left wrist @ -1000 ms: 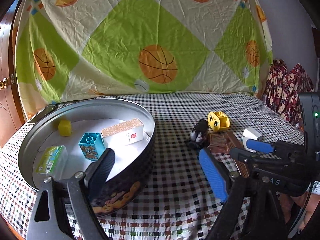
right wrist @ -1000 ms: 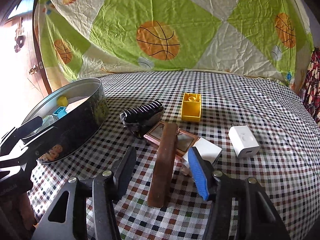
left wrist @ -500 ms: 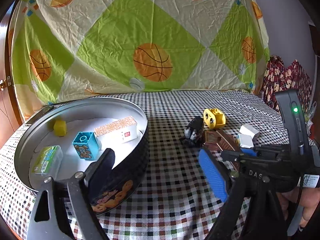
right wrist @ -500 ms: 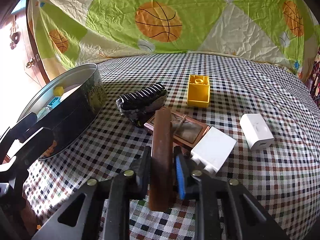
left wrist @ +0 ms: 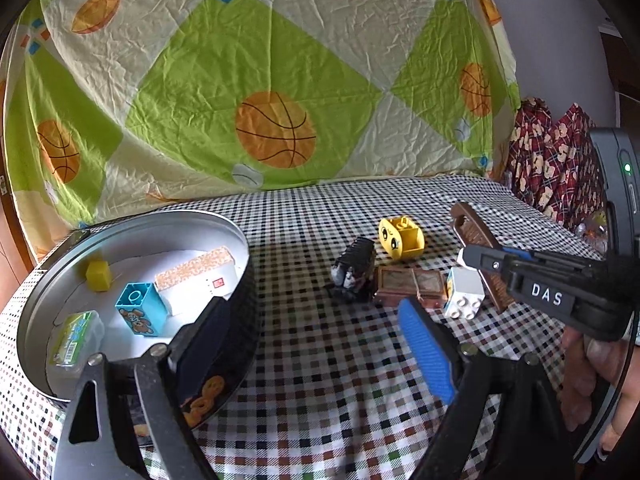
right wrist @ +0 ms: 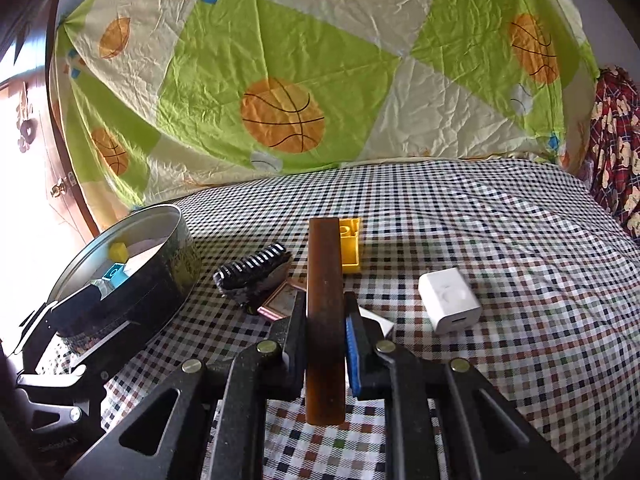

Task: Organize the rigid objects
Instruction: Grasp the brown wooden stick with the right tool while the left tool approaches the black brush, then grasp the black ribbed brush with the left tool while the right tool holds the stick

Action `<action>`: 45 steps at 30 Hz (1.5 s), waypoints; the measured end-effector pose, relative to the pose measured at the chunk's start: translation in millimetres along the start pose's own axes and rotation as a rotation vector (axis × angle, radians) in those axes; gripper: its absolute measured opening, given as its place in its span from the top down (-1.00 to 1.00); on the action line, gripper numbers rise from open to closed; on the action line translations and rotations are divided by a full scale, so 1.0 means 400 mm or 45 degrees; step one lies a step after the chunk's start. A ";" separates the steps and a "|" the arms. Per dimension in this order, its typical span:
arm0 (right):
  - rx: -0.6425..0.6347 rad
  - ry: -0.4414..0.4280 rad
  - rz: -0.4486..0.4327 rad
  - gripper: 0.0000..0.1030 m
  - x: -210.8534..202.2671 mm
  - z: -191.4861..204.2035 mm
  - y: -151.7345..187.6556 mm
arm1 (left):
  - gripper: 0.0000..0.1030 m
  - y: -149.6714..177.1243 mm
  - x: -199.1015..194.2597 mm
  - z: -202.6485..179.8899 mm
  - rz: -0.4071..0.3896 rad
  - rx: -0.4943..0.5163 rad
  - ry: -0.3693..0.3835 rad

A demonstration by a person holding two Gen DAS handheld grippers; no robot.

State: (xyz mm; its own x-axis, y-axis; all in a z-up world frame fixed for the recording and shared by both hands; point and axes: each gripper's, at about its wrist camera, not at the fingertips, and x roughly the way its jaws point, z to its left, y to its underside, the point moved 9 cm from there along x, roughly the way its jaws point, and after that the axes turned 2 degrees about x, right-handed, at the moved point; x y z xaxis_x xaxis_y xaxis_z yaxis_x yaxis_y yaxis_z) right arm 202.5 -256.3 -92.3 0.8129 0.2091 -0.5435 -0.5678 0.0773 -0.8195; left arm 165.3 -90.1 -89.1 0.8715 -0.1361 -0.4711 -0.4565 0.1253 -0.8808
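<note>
The brown comb point(right wrist: 325, 312) sits clamped lengthwise in my right gripper point(right wrist: 325, 344), lifted clear for the tin point(right wrist: 132, 276) at ten o'clock, while my left gripper point(left wrist: 316, 344) waits wide open, empty.

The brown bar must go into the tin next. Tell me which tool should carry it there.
Right. The right tool is already shut on the brown bar and holds it raised off the checked cloth. The left tool hangs open and empty by the round tin, so it would first need a handover.
</note>
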 end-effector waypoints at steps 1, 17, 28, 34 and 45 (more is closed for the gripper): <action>0.005 0.020 -0.005 0.66 0.003 -0.011 -0.004 | -0.70 -0.004 0.006 -0.009 0.003 0.008 0.005; 0.079 0.103 0.035 0.66 0.080 -0.084 -0.062 | -0.66 -0.066 0.182 -0.067 0.162 0.025 0.059; 0.065 0.111 0.043 0.66 0.100 -0.077 -0.057 | -0.37 -0.050 0.278 -0.070 0.275 0.007 0.097; 0.041 0.124 0.032 0.66 0.097 -0.070 -0.059 | 0.27 -0.033 0.302 -0.088 0.347 0.014 0.155; 0.068 0.108 -0.013 0.66 0.080 -0.075 -0.066 | 0.49 -0.053 0.258 -0.060 0.235 -0.039 0.128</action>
State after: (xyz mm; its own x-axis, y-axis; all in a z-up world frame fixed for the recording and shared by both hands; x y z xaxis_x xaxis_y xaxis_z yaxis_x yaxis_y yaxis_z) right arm 247.4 -280.9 -93.6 0.8255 0.1248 -0.5504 -0.5636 0.1312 -0.8156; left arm 260.9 -130.3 -120.1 0.7510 -0.2109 -0.6257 -0.6134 0.1276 -0.7794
